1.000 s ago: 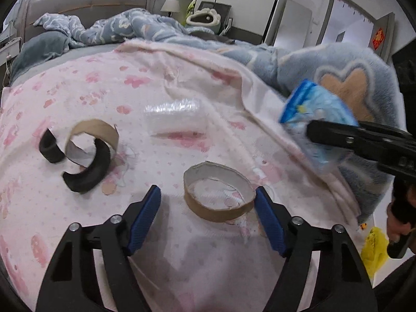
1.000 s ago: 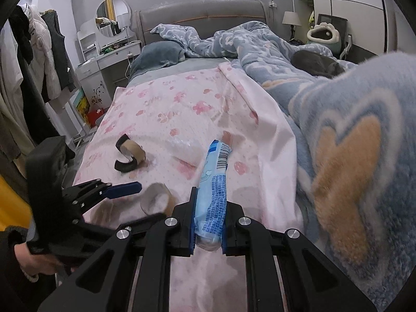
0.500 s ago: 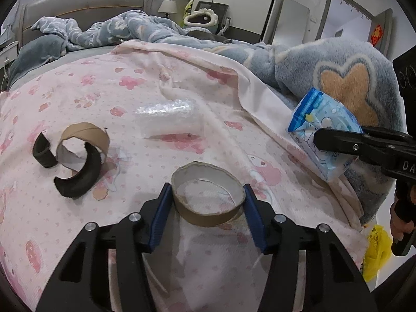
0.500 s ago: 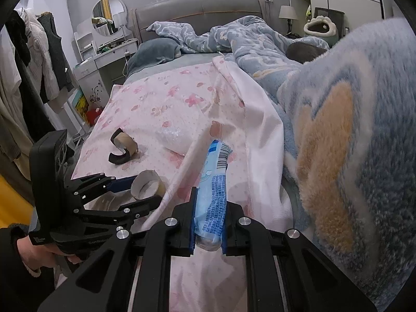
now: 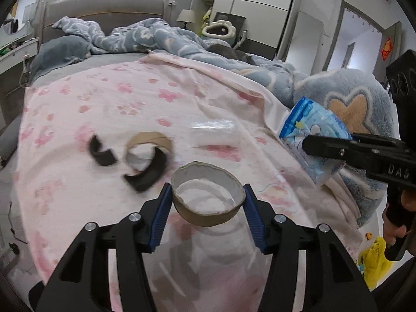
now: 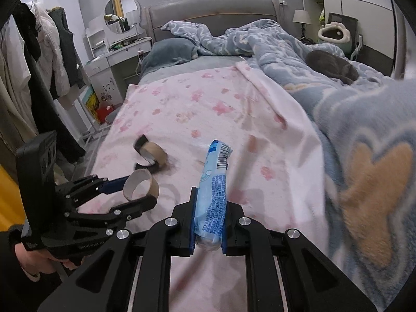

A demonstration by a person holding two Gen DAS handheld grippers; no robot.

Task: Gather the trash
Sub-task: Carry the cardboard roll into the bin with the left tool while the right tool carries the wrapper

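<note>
Left tool (image 5: 207, 202) is gripping the cardboard ring (image 5: 208, 197) at lower centre, above the pink bedsheet (image 5: 104, 104). Right tool (image 6: 208, 223) is clamping the blue wrapper (image 6: 213, 195) at frame centre.

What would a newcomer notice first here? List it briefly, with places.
In the foreground, the left gripper holds a brown cardboard tape ring lifted above the pink paw-print blanket. At right, the right gripper clamps a light blue plastic snack wrapper. Behind the ring, a torn brown-and-black cardboard ring and a crumpled clear plastic wrapper lie on the blanket.
</note>
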